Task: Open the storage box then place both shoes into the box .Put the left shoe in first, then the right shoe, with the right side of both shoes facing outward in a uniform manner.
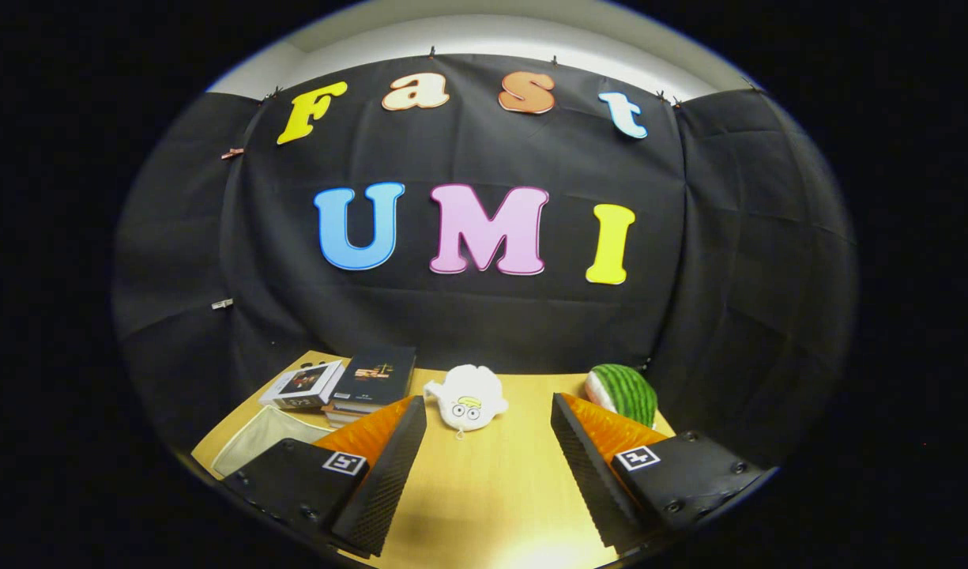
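Tool (487,466) wide open, holding nothing, above bare bench (484,506). Beige box (262,446) lower left of frame, apparently open. Step undecidable: shoes unseen, could be stowed or waiting.

Cream storage box (258,449) beside spread claw (487,401)

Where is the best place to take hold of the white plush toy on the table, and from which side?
Grip the white plush toy across its rounded body, coming straight forward: it lies on the table just beyond the open claw, nearly centred between the fingers, with bare tabletop on both sides. Its soft shape should squeeze easily.
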Motion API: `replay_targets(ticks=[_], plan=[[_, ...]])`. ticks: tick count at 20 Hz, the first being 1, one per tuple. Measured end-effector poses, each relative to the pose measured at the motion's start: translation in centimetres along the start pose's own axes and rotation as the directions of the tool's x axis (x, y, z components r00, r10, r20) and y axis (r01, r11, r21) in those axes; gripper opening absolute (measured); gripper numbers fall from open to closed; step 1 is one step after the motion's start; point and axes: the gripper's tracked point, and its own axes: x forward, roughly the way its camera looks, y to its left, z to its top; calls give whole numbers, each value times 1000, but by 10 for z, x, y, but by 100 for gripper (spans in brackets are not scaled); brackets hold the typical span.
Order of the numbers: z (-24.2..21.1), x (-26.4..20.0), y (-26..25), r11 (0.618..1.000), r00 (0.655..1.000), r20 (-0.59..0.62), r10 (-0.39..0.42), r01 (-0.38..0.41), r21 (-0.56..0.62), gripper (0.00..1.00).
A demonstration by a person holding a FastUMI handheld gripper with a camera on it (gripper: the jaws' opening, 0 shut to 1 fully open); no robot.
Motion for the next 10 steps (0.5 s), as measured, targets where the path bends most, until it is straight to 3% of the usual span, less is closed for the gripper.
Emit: replay_targets(ticks=[10], plan=[[12,-24,-95,995,996,48,-76,73,61,98]])
